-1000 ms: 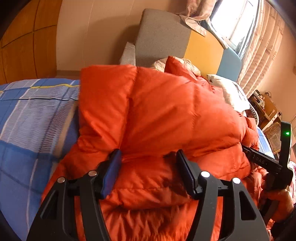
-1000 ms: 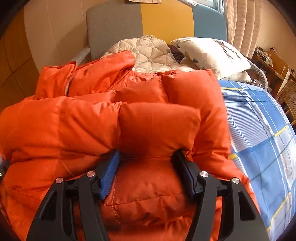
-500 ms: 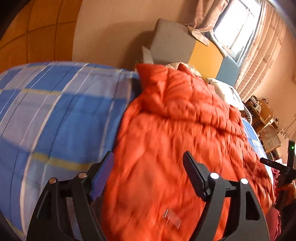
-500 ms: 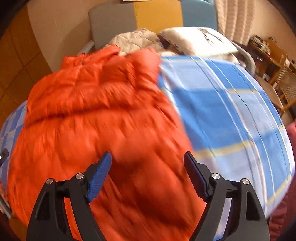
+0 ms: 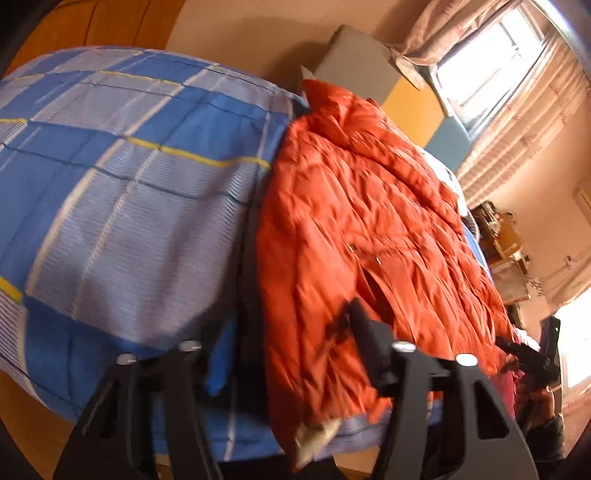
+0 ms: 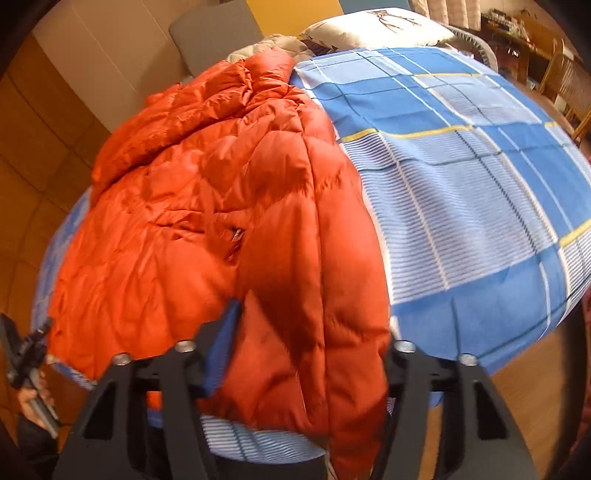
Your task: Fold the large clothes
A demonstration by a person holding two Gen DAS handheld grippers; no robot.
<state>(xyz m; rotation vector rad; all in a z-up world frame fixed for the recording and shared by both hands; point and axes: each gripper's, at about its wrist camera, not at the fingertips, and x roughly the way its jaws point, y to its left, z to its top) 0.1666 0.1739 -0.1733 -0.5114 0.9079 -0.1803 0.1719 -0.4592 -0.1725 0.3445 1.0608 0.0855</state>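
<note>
A large orange puffer jacket point(image 5: 369, 229) lies spread along the blue checked bed, its hem hanging over the near edge; it also shows in the right wrist view point(image 6: 221, 206). My left gripper point(image 5: 291, 350) is open and empty, pulled back at the foot of the bed by the jacket's left hem. My right gripper point(image 6: 310, 354) is open and empty, with the jacket's right hem corner hanging between its jaws, not clamped. The right gripper also shows far right in the left wrist view point(image 5: 532, 358), and the left gripper shows far left in the right wrist view point(image 6: 26, 350).
The bed carries a blue, white and yellow checked cover point(image 5: 122, 184) point(image 6: 472, 177). A grey, yellow and blue headboard point(image 5: 354, 55), a white pillow point(image 6: 373, 29) and a beige quilted garment point(image 6: 273, 46) are at the far end. Wooden furniture point(image 6: 546, 55) stands by the curtained window point(image 5: 491, 66).
Both grippers let go of the jacket's folded-up lower part and drew back toward the foot of the bed. The jacket now lies stretched out long, with its hem over the edge.
</note>
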